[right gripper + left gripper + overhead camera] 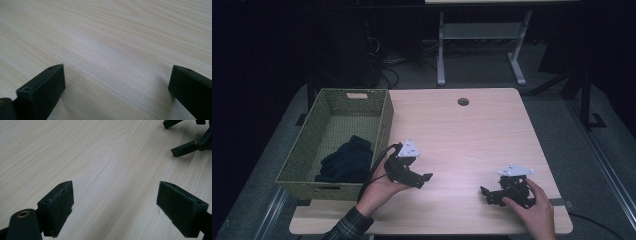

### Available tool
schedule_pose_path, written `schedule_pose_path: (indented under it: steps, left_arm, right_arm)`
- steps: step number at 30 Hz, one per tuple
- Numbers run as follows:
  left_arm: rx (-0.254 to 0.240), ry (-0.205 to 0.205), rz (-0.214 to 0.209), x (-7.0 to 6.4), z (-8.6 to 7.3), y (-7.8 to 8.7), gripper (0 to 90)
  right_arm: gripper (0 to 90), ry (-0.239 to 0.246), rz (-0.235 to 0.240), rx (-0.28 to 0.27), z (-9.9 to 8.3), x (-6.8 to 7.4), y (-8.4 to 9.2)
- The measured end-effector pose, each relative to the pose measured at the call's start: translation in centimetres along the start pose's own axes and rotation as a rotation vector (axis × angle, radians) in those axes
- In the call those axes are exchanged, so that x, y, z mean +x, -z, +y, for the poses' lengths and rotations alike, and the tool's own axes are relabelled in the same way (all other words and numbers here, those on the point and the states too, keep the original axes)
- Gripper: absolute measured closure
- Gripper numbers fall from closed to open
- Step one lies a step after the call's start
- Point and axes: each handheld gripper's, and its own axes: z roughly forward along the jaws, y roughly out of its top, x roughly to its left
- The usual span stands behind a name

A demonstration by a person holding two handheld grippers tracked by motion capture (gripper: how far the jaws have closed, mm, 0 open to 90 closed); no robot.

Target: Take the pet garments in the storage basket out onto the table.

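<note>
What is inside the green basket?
The green basket holds a heap of dark blue cloth at its near end. The far end shows bare woven floor. Whatever lies beneath the cloth is covered.

you'll find no readable text, label, brand, number or sign anywhere here, on any surface in these views.

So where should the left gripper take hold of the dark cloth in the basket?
Probably at the raised fold at the top of the dark cloth, coming straight down from above. The woven basket walls block any side approach, and the cloth lies bunched in the near right corner. The left gripper is open over the table.
</note>
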Motion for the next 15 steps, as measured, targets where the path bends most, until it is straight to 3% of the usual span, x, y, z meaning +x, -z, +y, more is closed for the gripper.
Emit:
schedule_pose_path:
  steps: [15]
  left_arm:
    - [-0.042,-0.004,-0.031,0.6,1.4,2.3,13.5]
  right_arm:
    - [0.4,0.0,0.0,0.0,0.0,0.0,0.0]
